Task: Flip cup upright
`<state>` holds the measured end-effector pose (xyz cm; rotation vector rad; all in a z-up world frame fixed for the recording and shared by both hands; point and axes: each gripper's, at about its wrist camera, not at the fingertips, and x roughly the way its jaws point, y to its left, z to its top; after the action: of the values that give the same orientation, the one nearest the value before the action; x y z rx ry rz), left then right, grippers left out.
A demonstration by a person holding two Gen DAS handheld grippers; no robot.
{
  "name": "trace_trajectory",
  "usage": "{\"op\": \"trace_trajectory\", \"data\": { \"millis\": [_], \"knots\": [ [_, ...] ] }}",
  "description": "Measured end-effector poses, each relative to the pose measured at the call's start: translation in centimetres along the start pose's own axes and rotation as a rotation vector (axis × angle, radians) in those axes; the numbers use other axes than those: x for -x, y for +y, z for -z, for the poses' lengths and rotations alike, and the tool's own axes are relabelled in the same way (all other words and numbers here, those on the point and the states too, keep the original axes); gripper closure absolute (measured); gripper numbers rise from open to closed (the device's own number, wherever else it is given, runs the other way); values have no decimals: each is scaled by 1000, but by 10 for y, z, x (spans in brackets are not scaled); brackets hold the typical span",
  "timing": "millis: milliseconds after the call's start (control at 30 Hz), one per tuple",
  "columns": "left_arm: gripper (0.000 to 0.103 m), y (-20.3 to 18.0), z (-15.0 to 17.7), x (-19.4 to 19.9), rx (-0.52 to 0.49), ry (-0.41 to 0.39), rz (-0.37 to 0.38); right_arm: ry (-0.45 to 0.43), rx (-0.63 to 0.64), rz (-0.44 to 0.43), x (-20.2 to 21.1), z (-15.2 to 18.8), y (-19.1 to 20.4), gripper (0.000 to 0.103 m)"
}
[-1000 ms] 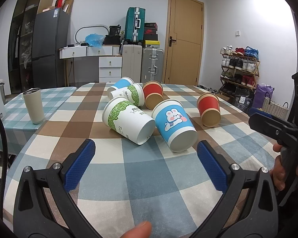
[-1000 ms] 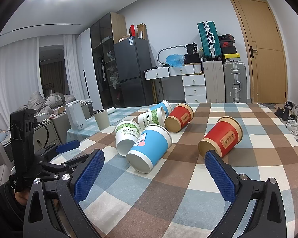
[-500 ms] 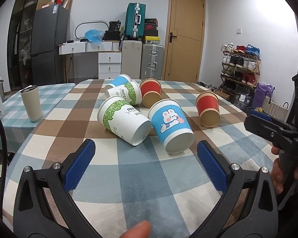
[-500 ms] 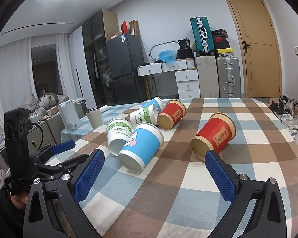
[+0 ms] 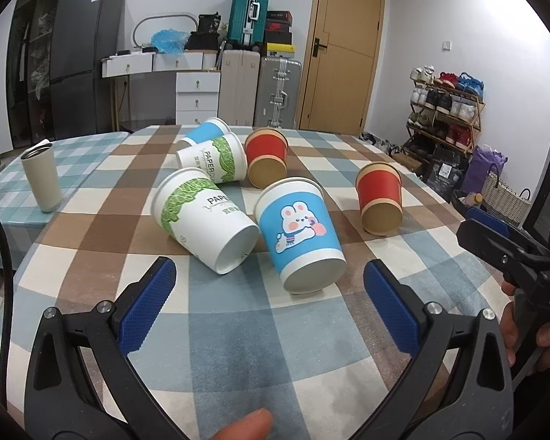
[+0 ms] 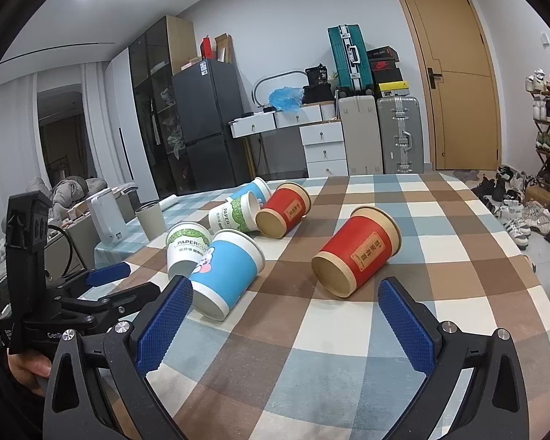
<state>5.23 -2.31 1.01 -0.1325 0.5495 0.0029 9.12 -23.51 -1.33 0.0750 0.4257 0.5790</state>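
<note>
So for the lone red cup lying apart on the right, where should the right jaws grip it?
Across the red cup's mid-wall, coming from its base end, which faces the right gripper. It lies on its side, clear of the other cups, so open jaws can straddle it.

Both cameras sit low over the checked table (image 5: 238,333), each looking forward between its own blue pads (image 5: 148,308). The left view faces the door (image 5: 339,51); the right view angles toward the fridge (image 6: 205,124). Both share the cups (image 5: 299,234) mid-frame, fairly close.

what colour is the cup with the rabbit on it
The rabbit cup is light blue with white bands at both ends, clearest in the left wrist view.
</note>
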Motion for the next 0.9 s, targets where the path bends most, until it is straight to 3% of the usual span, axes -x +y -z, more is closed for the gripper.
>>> {"op": "trace_trajectory", "data": {
  "millis": [400,667,900],
  "knots": [
    [6,-26,-13,-39,-12,94,23,-1,-12,2,3,0,-3,0],
    [17,-36,-20,-71,9,176,37,0,-13,-1,2,-1,-5,0],
    [36,-30,-22,-85,66,221,52,0,-12,-4,2,0,-5,0]
  ]
}}
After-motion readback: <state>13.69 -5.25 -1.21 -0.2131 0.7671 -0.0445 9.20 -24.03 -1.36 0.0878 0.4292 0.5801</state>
